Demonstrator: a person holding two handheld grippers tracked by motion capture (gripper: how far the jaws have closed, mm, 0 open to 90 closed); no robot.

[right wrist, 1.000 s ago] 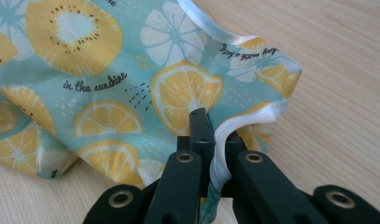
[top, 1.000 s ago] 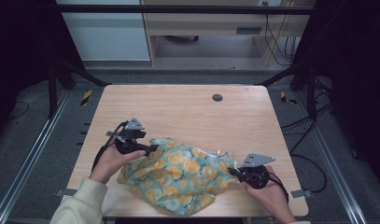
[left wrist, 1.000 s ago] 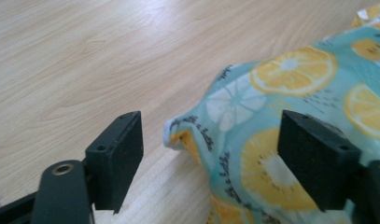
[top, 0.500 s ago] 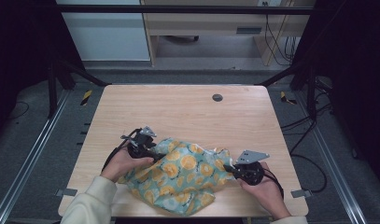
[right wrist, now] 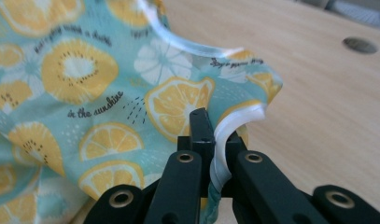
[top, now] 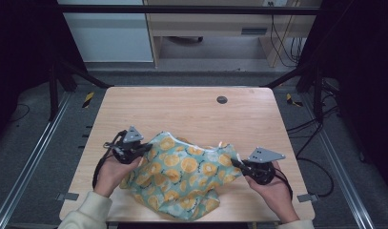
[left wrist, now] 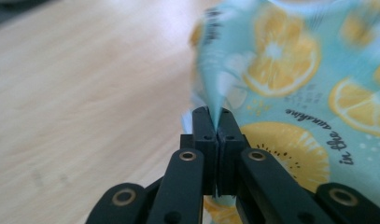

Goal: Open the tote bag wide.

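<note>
We hold a turquoise cloth (top: 182,179) printed with lemon slices, lying crumpled on the near half of the wooden table (top: 182,109). Our left gripper (top: 146,148) has just been closing its jaws, and in the left gripper view they stand pressed together on a thin fold of the cloth's left edge (left wrist: 215,100), the fabric rising from between the pads. Our right gripper (top: 235,163) is clamped on the cloth's white-bound hem (right wrist: 225,135) at its right edge; in the right gripper view the hem curls out from between the jaws. The cloth's near edge lies close to the table's near edge, with little wood left there. Beyond its far edge the tabletop is bare up to a small dark round insert (top: 222,99) near the far edge, right of the middle. Strips of bare wood run left of our left hand (top: 113,171) and right of our right hand (top: 272,183)
</note>
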